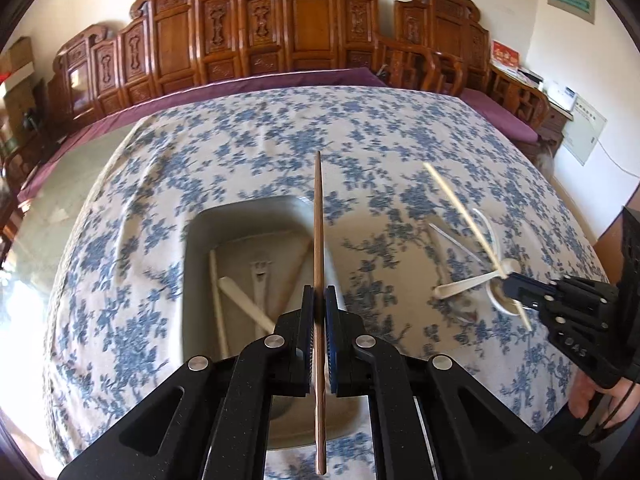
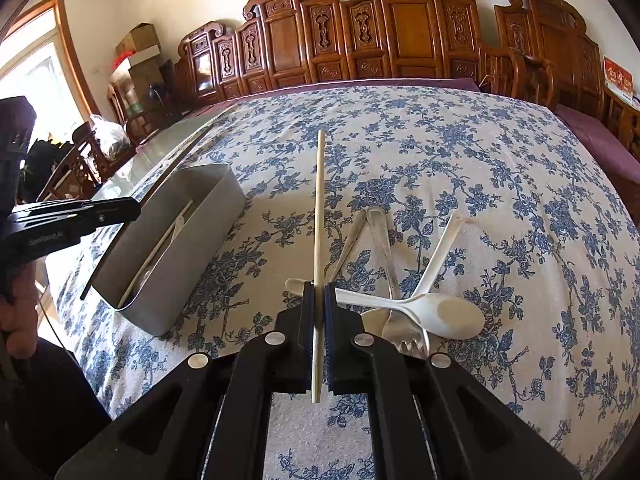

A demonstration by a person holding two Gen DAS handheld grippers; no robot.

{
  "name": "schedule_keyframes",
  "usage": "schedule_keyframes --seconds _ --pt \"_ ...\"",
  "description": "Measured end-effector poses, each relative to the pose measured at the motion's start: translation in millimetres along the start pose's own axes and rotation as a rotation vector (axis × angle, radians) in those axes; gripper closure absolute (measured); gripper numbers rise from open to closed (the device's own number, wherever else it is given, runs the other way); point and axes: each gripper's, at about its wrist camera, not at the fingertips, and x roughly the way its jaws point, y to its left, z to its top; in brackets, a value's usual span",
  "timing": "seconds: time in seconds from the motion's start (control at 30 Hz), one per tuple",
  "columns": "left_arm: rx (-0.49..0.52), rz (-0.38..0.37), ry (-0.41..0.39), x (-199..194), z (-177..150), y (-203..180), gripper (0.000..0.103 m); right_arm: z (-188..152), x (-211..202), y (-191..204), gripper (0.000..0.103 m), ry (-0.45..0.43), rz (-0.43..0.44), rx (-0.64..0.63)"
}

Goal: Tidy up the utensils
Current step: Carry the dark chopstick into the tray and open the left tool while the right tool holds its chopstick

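My left gripper (image 1: 319,294) is shut on a brown wooden chopstick (image 1: 318,220) that points away over the grey bin (image 1: 200,232). Several pale utensils (image 1: 244,300) lie inside that bin. My right gripper (image 2: 319,292) is shut on a pale chopstick (image 2: 320,200), held above the pile of utensils on the cloth: white plastic spoons (image 2: 440,312), a metal fork (image 2: 396,320) and a metal spoon handle (image 2: 352,236). In the right wrist view the grey bin (image 2: 200,236) stands to the left, with the left gripper (image 2: 120,208) over it. The left wrist view shows the right gripper (image 1: 508,282) at the right.
A blue floral cloth (image 1: 280,136) covers the table. Carved wooden screens (image 1: 304,20) and a purple cushion (image 1: 500,116) stand behind the far edge. A hand (image 1: 588,396) holds the right gripper's handle at the lower right. Boxes (image 2: 140,52) are stacked at the far left.
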Motion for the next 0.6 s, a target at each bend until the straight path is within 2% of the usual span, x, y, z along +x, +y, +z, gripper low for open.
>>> schedule_keyframes --seconds 0.4,0.6 --pt "-0.066 0.056 0.038 30 -11 35 0.099 0 2 3 0.097 0.005 0.007 -0.014" --pt "-0.080 0.042 0.041 39 -16 42 0.099 4 6 7 0.097 0.009 0.023 -0.021"
